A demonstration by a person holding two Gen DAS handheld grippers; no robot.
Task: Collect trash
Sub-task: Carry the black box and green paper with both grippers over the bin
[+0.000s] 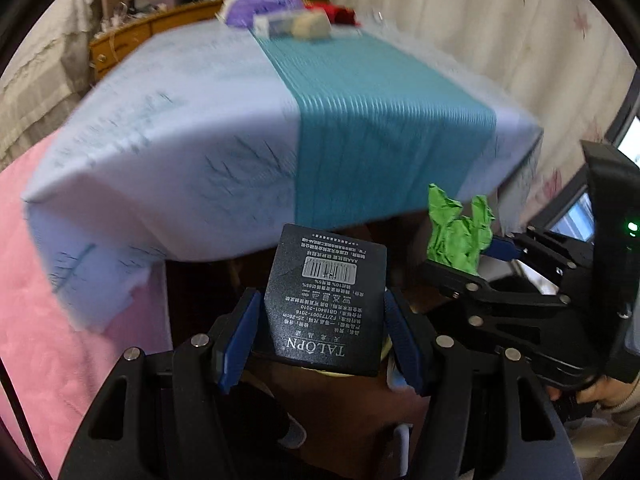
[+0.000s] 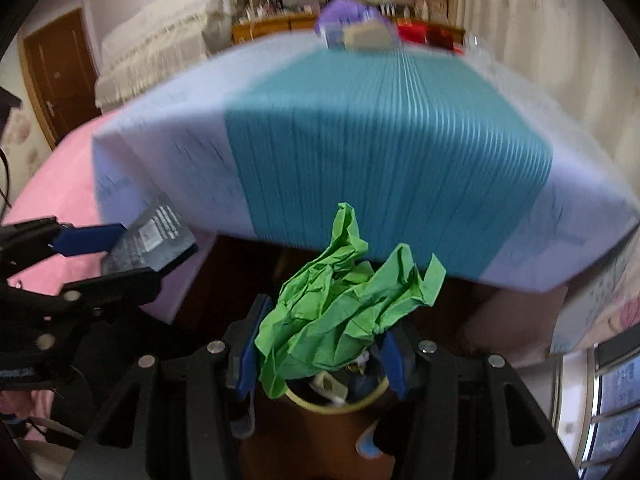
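Note:
My left gripper [image 1: 322, 314] is shut on a flat black package [image 1: 326, 280] printed with a barcode and white text, its blue pads pressing on both edges. Just to its right, my right gripper [image 1: 468, 256] holds crumpled green paper [image 1: 456, 228]. In the right wrist view, the right gripper [image 2: 324, 348] is shut on that green paper [image 2: 344, 304], directly above a yellow-rimmed bin [image 2: 332, 407] with scraps inside. At the left of that view the left gripper [image 2: 120, 256] carries the black package [image 2: 156, 232].
Ahead stands a table [image 2: 160, 152] covered in a light blue cloth with a teal runner [image 2: 380, 152]; a purple bag [image 2: 344, 12] and a box sit at its far end. Left lies pink bedding [image 1: 60, 340]; right hangs a curtain [image 1: 460, 20]. A hand [image 1: 600, 392] grips the right tool.

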